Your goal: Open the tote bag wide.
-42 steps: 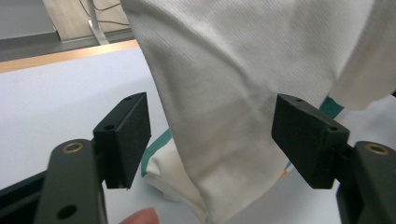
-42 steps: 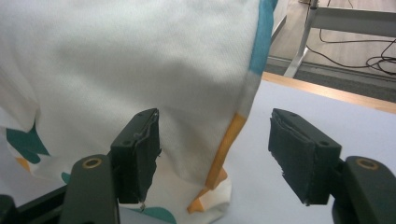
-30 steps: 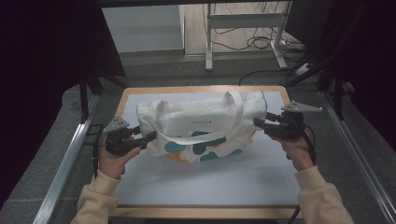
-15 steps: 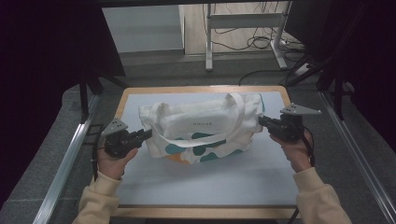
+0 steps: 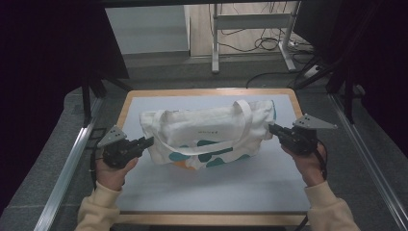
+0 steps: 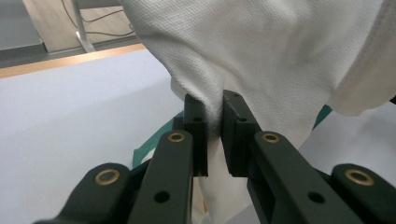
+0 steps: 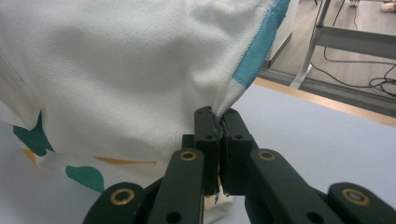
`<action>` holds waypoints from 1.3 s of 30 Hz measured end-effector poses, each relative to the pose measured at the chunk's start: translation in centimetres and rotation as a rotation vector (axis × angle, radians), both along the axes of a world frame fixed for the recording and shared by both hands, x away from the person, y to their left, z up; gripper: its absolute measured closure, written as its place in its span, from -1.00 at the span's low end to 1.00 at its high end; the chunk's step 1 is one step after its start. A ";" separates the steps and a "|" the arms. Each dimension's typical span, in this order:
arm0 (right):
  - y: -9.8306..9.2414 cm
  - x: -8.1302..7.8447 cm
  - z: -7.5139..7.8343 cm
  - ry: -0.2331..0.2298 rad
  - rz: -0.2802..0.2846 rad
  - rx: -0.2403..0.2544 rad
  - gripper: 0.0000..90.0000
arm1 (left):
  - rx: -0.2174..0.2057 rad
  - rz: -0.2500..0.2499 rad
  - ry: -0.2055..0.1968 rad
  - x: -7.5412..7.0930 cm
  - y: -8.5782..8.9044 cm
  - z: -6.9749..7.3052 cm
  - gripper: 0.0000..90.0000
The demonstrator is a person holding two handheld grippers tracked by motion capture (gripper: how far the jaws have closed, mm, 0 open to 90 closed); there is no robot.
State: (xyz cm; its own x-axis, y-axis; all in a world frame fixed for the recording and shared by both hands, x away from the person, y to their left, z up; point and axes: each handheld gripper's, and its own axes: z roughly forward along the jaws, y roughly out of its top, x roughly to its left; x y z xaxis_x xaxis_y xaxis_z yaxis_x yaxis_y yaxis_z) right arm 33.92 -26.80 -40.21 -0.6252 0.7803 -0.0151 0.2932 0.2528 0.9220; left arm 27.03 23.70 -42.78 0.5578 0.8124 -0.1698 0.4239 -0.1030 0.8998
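Left gripper (image 5: 146, 141) and right gripper (image 5: 273, 128), jaws having just closed, each pinch the fabric at one end of the white tote bag (image 5: 207, 132), stretched between them over the light blue desk (image 5: 216, 187); beyond, a metal stand (image 5: 250, 21).

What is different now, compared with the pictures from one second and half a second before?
Both grippers have just been closing on the tote bag. The left gripper now pinches fabric at the bag's left end, and the right gripper pinches its right edge near the blue stripe. One second ago their jaws stood open beside it. The bag now looks spread wider. The hands barely moved; the bag stays on the table.
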 end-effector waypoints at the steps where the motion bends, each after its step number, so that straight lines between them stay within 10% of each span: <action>1: -0.1 -0.2 0.0 -0.005 0.005 0.002 0.91 | -0.002 -0.002 -0.003 -0.2 0.0 -0.1 0.82; 39: -0.1 -1.7 -4.7 0.039 0.037 -0.022 0.91 | 0.042 -0.044 0.026 -1.2 -0.8 -3.2 0.86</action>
